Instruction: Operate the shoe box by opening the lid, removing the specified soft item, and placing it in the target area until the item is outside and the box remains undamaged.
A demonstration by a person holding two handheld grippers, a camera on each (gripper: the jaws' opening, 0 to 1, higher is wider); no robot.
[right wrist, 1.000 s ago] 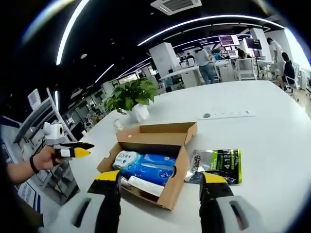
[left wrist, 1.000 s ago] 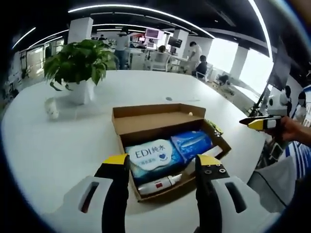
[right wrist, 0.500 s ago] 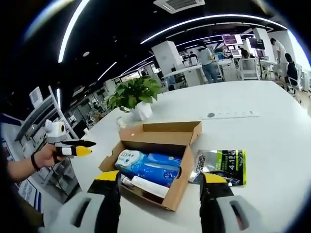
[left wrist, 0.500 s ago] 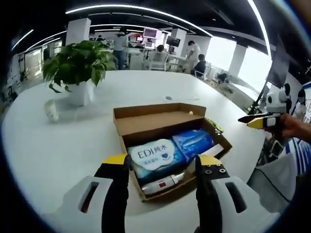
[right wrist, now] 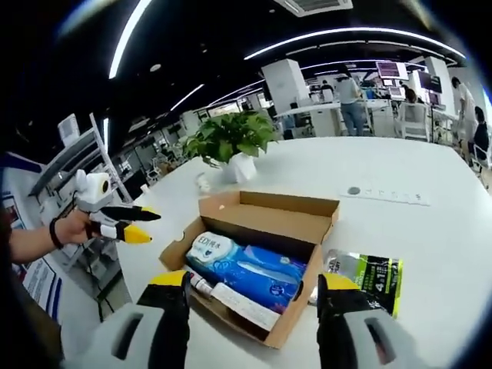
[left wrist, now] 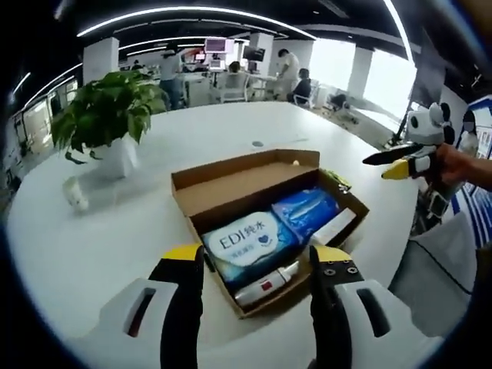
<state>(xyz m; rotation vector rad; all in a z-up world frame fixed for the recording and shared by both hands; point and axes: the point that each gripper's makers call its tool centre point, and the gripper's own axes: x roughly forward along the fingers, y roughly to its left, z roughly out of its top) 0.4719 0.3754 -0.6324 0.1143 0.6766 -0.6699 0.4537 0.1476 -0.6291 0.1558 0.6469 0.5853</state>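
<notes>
Left gripper (left wrist: pixel 257 265): 2 black jaws with yellow tips on a white slotted body, 4 small screws on one jaw. Right gripper (right wrist: pixel 251 292): same colours. A dark wristband (right wrist: pixel 54 233) on the hand (right wrist: pixel 68 229).

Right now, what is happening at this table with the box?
A person holds a gripper in each hand over a white table. The cardboard shoe box lies open, lid folded back. Inside are a wet wipes pack, a blue pack and a small tube. Left gripper and right gripper are both open and hold nothing. Nothing has been taken out yet.
</notes>
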